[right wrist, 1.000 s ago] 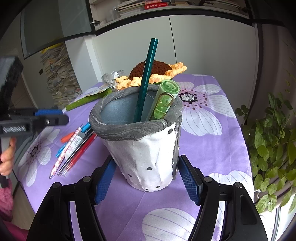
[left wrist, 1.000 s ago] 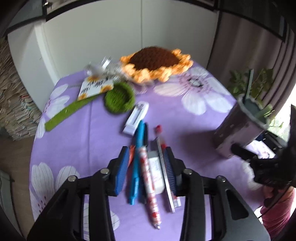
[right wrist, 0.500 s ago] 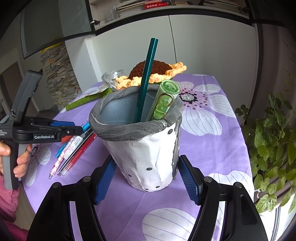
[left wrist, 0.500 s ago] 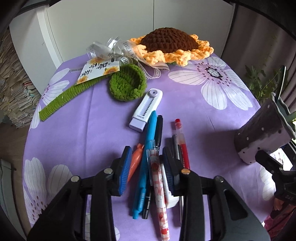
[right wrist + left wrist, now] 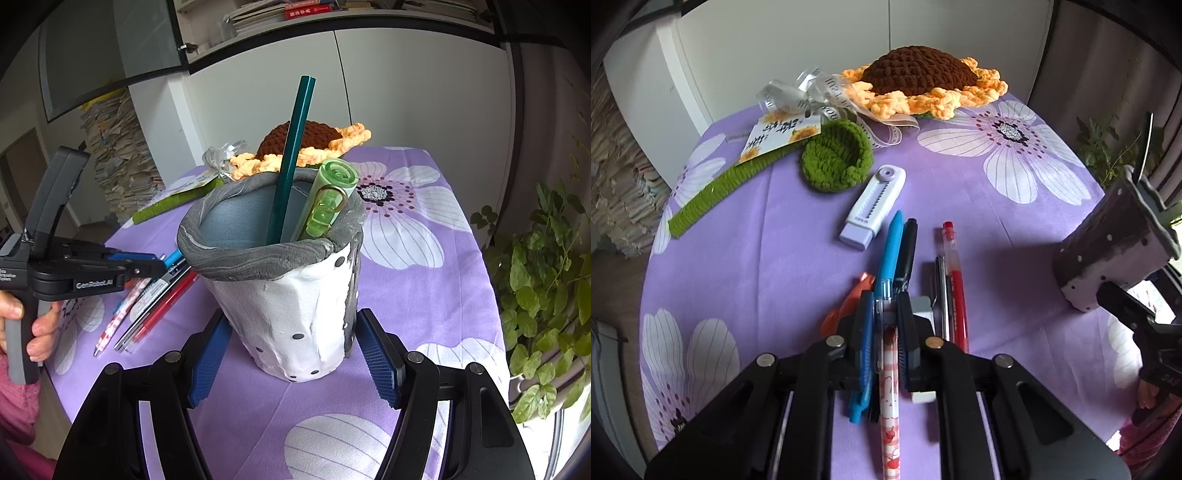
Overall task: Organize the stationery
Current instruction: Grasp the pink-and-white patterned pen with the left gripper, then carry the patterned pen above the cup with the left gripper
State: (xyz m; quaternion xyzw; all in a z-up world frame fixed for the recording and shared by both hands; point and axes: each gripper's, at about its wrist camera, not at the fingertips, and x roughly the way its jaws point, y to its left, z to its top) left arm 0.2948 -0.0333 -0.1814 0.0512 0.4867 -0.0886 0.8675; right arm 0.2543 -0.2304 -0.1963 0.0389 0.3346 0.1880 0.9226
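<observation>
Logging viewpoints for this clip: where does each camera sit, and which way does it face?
Left wrist: on the left gripper, looking down at its fingers shut on the pink pen.
Right wrist: on the right gripper, looking across the table; its fingers clamp the pen holder; a hand shows.
Shared: pen holder, crochet sunflower, pens.

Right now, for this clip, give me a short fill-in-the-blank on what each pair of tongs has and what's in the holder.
1. The left tongs are shut on the pen patterned in white and ____.
2. The right tongs grip the ____ with the grey rim.
3. In the pen holder a tall teal stick stands beside a ____ clip-topped item.
4. The red pen lies on the ____ cloth.

Missing: pink; pen holder; green; purple
</observation>
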